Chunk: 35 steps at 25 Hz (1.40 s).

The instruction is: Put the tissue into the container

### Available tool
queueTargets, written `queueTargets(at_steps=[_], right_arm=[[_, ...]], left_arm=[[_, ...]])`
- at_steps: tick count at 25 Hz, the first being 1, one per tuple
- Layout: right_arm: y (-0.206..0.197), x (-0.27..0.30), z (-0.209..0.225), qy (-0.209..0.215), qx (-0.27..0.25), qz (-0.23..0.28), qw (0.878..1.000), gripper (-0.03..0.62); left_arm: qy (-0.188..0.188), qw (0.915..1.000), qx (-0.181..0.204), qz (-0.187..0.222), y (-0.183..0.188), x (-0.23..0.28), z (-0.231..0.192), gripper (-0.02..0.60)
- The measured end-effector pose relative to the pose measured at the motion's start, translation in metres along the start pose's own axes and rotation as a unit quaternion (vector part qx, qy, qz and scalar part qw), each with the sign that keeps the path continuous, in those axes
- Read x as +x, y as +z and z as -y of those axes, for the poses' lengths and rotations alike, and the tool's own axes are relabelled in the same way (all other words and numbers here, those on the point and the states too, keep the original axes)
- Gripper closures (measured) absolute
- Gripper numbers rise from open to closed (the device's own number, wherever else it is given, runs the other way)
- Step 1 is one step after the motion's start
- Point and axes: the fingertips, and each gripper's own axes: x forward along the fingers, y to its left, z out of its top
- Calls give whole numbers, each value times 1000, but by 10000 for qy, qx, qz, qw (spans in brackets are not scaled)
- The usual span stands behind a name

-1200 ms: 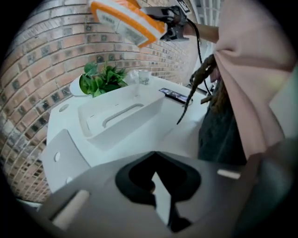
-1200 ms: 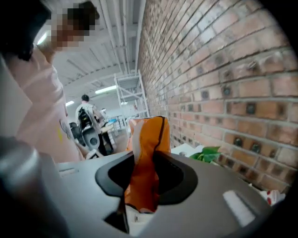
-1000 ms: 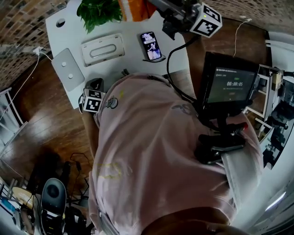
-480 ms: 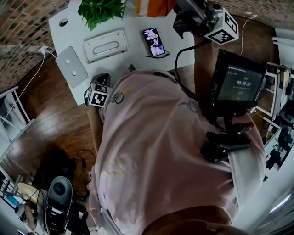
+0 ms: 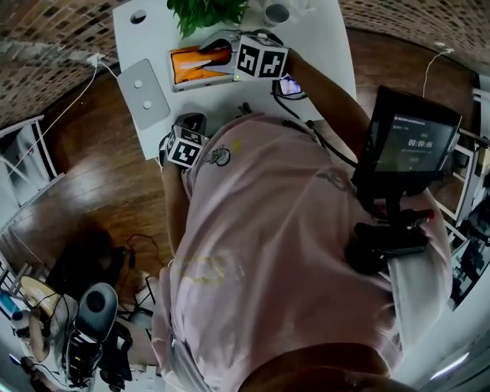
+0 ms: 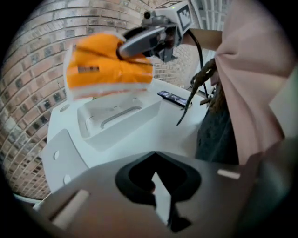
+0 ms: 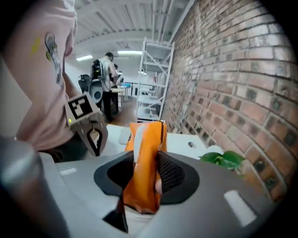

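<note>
An orange tissue pack [image 5: 200,63] hangs just above the white open container [image 5: 203,83] on the white table. My right gripper [image 5: 222,52] holds the pack by one end. In the right gripper view the black pads [image 7: 171,173] press the pack [image 7: 146,162] from both sides, and the jaws are opening. The left gripper view shows the pack [image 6: 109,65] a little above the container [image 6: 116,118]. My left gripper [image 5: 191,122] rests at the table's near edge, shut and holding nothing, apart from the container.
The container's flat lid [image 5: 144,93] lies on the table to its left. A green plant [image 5: 207,11] stands behind it. A phone [image 6: 173,97] lies to its right. A black screen on a stand [image 5: 409,145] is at my right side. A cable [image 6: 193,93] hangs at the table's edge.
My right gripper has carried the orange pack from the back right of the table leftward to above the container. My left gripper has stayed at the near edge.
</note>
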Motion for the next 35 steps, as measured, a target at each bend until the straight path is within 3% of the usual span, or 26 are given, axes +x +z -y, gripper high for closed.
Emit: queueTargets(at_steps=[3,5,7,10,12,14,15,16,17,18,19,21,22,23,26,28,31,35], right_arm=[[-55,47,-8,108,-165,-1099,9937,435],[-77,62,-10,-110,-486,-1432,9884,441],[-75,64,-9,-278,-382,-1151,9922,442],[-58,48,1,-348,519,-436,9971,424],[-47,30,8,-336,1144,200,9927,400],[-30,-1,22,-433,1745,1061,9780,339],[-16,-26,33,-608,2106,1638,9618,340],[-2,-58,47,-877,2507,2304,9362,341],[8,-95,63,-1221,2937,3004,8992,348],[11,-135,77,-1614,3382,3694,8504,390],[7,-175,88,-1997,3818,4362,7900,428],[-19,-239,96,-2513,4525,5481,6570,437],[-32,-257,93,-2664,4726,5763,6112,454],[-42,-264,88,-2781,4825,5813,5932,457],[-57,-256,74,-2960,4939,5452,6093,463],[-60,-256,68,-2977,5006,5469,6013,474],[-59,-262,64,-2996,4958,5517,6001,474],[-71,-288,62,-3166,4909,5746,5732,503]], left_arm=[[-98,9998,-19,-192,-7,2,0,577],[-154,9994,-30,-312,-12,4,1,577],[-188,9992,-32,-340,-14,5,1,577],[-243,9991,-24,-347,-13,6,0,577],[-268,9990,-28,-348,-13,6,-1,577],[-276,9990,-41,-358,-15,8,-3,577],[-275,9989,-51,-363,-16,10,-4,577],[-272,9989,-62,-368,-18,11,-5,577],[-267,9989,-70,-375,-19,11,-5,577],[-264,9989,-73,-383,-20,12,-5,577],[-268,9988,-65,-394,-20,12,-5,577],[-314,9986,8,-430,-20,12,-3,577],[-350,9983,85,-455,-19,13,-1,577],[-384,9979,185,-481,-17,14,1,577],[-437,9965,452,-558,-13,14,7,577],[-452,9959,493,-602,-13,14,11,577],[-460,9957,458,-654,-13,15,16,577],[-384,9961,438,-666,-11,16,18,577]])
